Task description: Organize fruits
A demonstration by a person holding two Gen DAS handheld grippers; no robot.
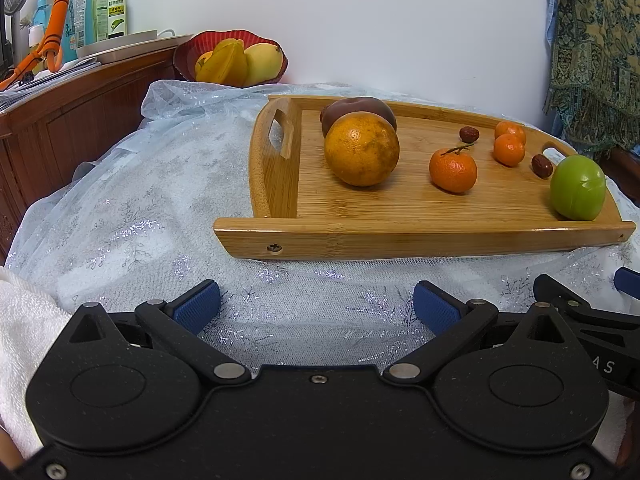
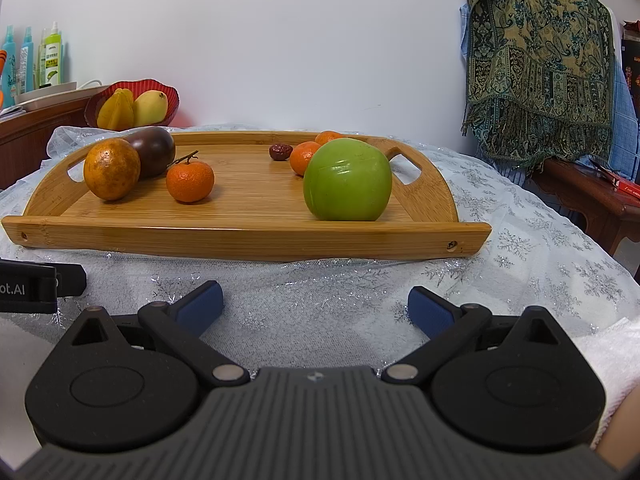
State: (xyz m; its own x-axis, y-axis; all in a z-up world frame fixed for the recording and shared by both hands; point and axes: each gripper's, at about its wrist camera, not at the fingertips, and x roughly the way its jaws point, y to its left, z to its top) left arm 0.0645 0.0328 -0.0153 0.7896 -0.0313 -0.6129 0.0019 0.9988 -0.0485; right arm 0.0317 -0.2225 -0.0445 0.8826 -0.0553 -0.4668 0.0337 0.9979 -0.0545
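A bamboo tray (image 1: 420, 236) (image 2: 248, 236) lies on the cloth-covered table. On it are a large orange (image 1: 361, 149) (image 2: 111, 169), a dark purple fruit (image 1: 376, 109) (image 2: 154, 150) behind it, a stemmed mandarin (image 1: 453, 169) (image 2: 189, 181), two small mandarins (image 1: 509, 149) (image 2: 304, 156), two red dates (image 1: 469, 133) (image 2: 280, 151) and a green apple (image 1: 577, 187) (image 2: 347, 179). A red bowl (image 1: 184, 56) (image 2: 173, 98) with yellow fruit stands behind the tray at the left. My left gripper (image 1: 316, 306) and right gripper (image 2: 315, 304) are open and empty, in front of the tray's near rim.
A wooden cabinet (image 1: 72, 116) at the left carries spray bottles (image 1: 84, 8). A patterned scarf (image 2: 540, 52) hangs at the right above a wooden bench (image 2: 592, 192). White towel (image 1: 24, 320) lies at the near edges. The right gripper shows at the left wrist view's right edge (image 1: 580, 304).
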